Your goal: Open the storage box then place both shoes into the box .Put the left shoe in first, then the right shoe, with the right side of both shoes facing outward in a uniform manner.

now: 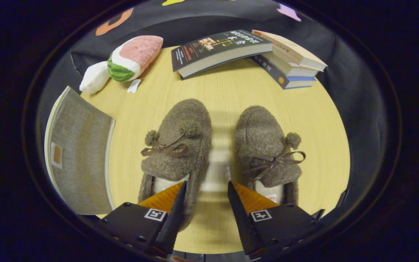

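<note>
Your gripper [205, 203] hangs over the near edge of the tabletop [224, 87] with its fingers spread wide and nothing between them but bare wood; each fingertip overlaps the heel opening of one shoe. The left shoe [178, 149] lies just ahead of the left finger and the right shoe [266, 145] just ahead of the right one, side by side and slightly apart. Both rest upright on their soles, long axes running away from you, toes pointing toward the books [246, 51], heels nearest the fingers. Judged by the fleecy pile, pompoms and thin bows, they are light, soft and compressible, unlikely to slip; take hold at the heel collar or side wall, not the bow. The storage box [78, 153], fabric-covered and apparently shut, sits just left of the left shoe. A plush watermelon slice [131, 58] lies beyond it.
</note>
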`<action>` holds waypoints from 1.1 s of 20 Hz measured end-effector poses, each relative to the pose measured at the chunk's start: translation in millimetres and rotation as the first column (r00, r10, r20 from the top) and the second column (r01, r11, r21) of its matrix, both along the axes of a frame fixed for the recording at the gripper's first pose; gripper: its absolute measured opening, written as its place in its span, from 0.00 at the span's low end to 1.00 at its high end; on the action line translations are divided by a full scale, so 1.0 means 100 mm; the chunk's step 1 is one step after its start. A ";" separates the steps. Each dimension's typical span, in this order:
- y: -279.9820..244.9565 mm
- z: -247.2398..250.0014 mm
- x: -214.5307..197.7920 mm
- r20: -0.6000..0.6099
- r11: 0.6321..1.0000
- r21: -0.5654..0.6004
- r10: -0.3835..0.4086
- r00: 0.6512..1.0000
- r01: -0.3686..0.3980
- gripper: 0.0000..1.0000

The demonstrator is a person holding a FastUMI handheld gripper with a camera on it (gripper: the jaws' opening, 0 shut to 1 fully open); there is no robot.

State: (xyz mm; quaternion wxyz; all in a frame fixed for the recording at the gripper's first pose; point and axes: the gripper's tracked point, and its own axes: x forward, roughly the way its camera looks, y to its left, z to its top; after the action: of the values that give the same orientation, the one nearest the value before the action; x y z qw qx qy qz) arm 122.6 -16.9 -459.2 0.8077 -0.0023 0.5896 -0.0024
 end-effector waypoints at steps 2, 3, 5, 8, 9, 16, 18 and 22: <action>0.10 -0.01 0.02 -0.004 0.999 0.046 -0.006 1.000 0.006 0.47; 0.19 -0.02 0.03 -0.004 0.997 0.077 -0.008 1.000 0.008 0.36; 0.19 -0.02 0.03 -0.006 0.997 0.070 -0.022 1.000 0.022 0.14; 0.19 -0.02 0.02 -0.016 0.992 0.103 -0.074 0.997 0.075 0.03; 0.18 -0.02 0.02 -0.020 0.989 0.121 -0.081 0.997 0.083 0.02; 0.12 0.29 -0.08 -0.005 0.971 0.199 -0.132 0.991 0.130 0.00; 0.14 0.48 -0.12 0.010 0.964 0.226 -0.145 0.989 0.139 0.00; 0.32 0.98 -0.19 0.085 0.963 0.252 -0.120 0.989 0.096 0.00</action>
State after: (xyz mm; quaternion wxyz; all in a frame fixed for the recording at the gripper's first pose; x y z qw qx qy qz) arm 103.3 15.5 -361.2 0.8285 0.1307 0.5438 0.0270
